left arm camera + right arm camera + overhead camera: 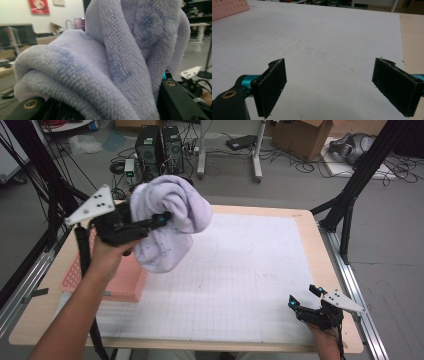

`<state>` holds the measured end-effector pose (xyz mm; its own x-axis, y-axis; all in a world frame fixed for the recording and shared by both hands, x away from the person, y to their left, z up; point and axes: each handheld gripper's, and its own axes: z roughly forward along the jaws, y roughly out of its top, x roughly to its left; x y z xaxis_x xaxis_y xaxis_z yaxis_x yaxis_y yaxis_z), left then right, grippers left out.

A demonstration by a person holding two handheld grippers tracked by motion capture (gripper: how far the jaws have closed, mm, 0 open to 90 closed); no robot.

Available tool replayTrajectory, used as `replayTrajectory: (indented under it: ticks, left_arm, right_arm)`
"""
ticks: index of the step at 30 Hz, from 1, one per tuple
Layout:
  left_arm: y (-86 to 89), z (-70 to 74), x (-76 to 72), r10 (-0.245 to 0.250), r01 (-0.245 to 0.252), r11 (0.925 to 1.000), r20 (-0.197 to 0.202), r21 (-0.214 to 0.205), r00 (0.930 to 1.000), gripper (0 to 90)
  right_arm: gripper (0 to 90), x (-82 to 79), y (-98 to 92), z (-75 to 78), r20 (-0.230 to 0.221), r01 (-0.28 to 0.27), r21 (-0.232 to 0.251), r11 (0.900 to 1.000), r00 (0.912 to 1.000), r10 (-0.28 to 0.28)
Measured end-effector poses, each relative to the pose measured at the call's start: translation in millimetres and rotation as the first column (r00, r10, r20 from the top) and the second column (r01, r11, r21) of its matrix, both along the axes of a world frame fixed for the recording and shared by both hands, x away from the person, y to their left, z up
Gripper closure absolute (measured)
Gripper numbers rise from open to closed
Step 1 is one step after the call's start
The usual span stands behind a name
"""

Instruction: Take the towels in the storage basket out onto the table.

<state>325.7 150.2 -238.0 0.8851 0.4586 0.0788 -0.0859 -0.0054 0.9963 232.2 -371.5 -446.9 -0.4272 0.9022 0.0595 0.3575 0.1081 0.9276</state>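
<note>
A bunched lavender towel [170, 215] hangs in the air above the table's left side, over the edge of a pink basket [125, 282]. My left gripper [157, 220] is shut on the towel, which bulges over and around both jaws. In the left gripper view the towel [112, 55] is a thick fold of terry cloth right in front of the camera. My right gripper [304, 296] rests low at the table's front right corner. In the right gripper view it [329, 87] stands open, with bare white mat between its pads.
A white gridded mat [240, 270] covers most of the wooden table [310, 227]. The pink perforated basket [227, 8] sits at the left edge. Black frame legs, computer towers and cables stand on the floor beyond the table.
</note>
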Motion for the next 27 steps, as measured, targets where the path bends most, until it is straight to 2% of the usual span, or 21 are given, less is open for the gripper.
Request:
replayTrajectory:
  ticks: [3,6,11,14,18,20,23,25,27]
  left_arm:
    - [-24.3,-13.6,8.2,-0.043,0.044,0.9987,-0.031,0.026,0.9986,61.7]
    - [-49.3,-26.9,17.2,-0.087,0.089,0.9955,-0.063,0.033,0.9942,61.7]
    - [-87.7,-56.0,26.0,-0.147,0.153,0.9874,-0.126,0.04,0.9811,61.4]
    - [-106.4,-76.9,30.8,-0.155,0.168,0.9841,-0.177,0.059,0.9718,60.8]
    - [-126.3,-104.8,41.6,-0.125,0.152,0.9838,-0.243,0.095,0.962,59.6]
    - [-136.6,-116.9,48.1,-0.098,0.141,0.9804,-0.275,0.138,0.9564,58.3]
    - [-151.1,-133.5,55.0,-0.041,0.101,0.9768,-0.299,0.189,0.9534,54.7]
    - [-157.0,-146.8,61.3,-0.01,0.086,0.9729,-0.332,0.215,0.9432,52.5]
    - [-160.6,-161.4,66.4,0.034,0.065,0.9649,-0.365,0.255,0.9305,51.1]
  right_arm:
    - [10.8,0.3,-0.3,0.0,0.0,0.001,0.0,1.0,1.0,-0.001]
    - [10.9,0.0,-0.7,0.0,0.001,0.002,0.001,1.0,1.0,-0.002]
    - [10.9,0.0,0.0,0.1,-0.003,0.001,0.001,1.0,1.0,-0.001]
    - [10.8,-0.2,0.3,-0.1,0.004,-0.003,-0.005,1.0,1.0,0.003]
    - [10.9,0.1,1.0,0.1,-0.002,0.0,-0.013,0.9999,1.0,0.0]
    - [10.9,0.3,0.8,-0.1,-0.003,0.0,-0.013,0.9999,1.0,0.0]
    - [10.9,0.7,0.4,0.0,-0.006,-0.003,-0.008,1.0,1.0,0.003]
    - [10.9,0.7,0.5,0.0,-0.008,-0.003,-0.009,1.0,1.0,0.003]
    - [10.9,0.6,0.5,0.0,-0.006,-0.001,-0.012,0.9999,1.0,0.001]
